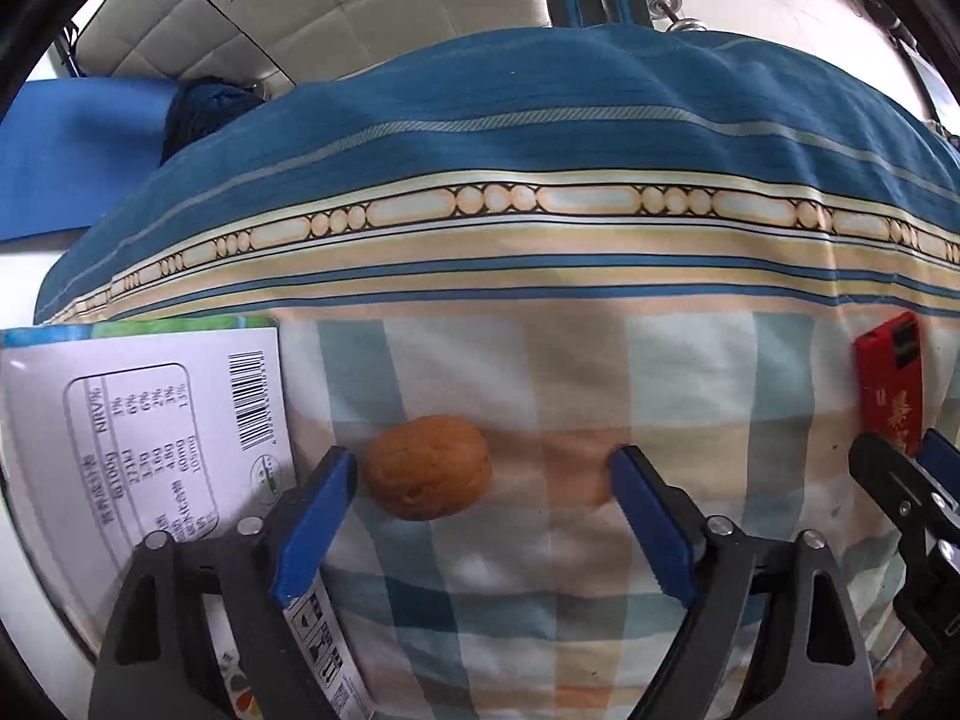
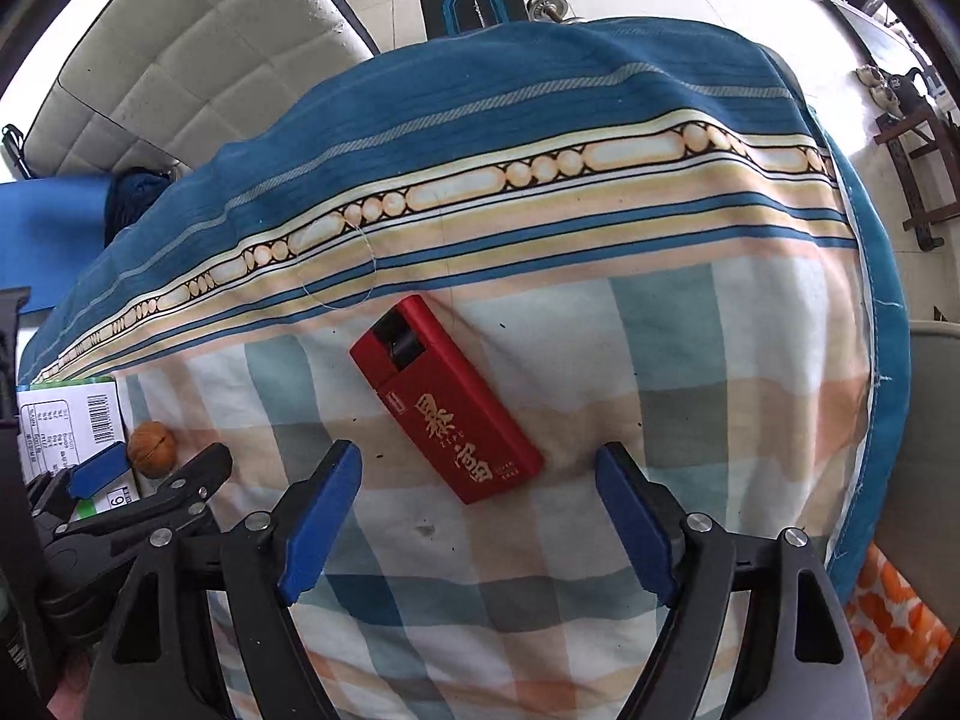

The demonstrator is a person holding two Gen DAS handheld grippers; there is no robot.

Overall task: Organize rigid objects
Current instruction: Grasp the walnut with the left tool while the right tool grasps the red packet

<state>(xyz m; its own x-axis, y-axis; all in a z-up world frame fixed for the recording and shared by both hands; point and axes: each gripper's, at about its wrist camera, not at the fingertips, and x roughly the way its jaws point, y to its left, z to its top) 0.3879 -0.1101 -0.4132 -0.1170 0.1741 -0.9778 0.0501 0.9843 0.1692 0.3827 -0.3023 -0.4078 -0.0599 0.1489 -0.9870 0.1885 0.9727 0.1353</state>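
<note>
Your carton [image 1: 144, 420] runs off the left edge of the left view, and your left finger [image 1: 315, 516] covers its lower corner; only the barcode and nutrition panel read, the small print doesn't. In the right view the carton [image 2: 66, 426] is mostly hidden behind the left gripper [image 2: 150, 474]. The red box [image 1: 888, 384] is cut at the right edge of the left view, with your right gripper [image 1: 900, 468] overlapping its near end there.

The cloth [image 2: 600, 360] drops away just right of your right gripper [image 2: 480, 480]; the far blue border is well clear. Open checked cloth lies between walnut [image 1: 429, 468] and box.

Left gripper [image 1: 480, 480]: spread wide, holding nothing. Walnut sits on the cloth between the fingers, close to the left one, well apart from the right; contact with the left finger can't be told. Carton lies just beside it on the left.

Right gripper: spread wide, holding nothing. The box [image 2: 447, 399] lies flat and diagonal, its near end between the fingertips, touching neither.
</note>
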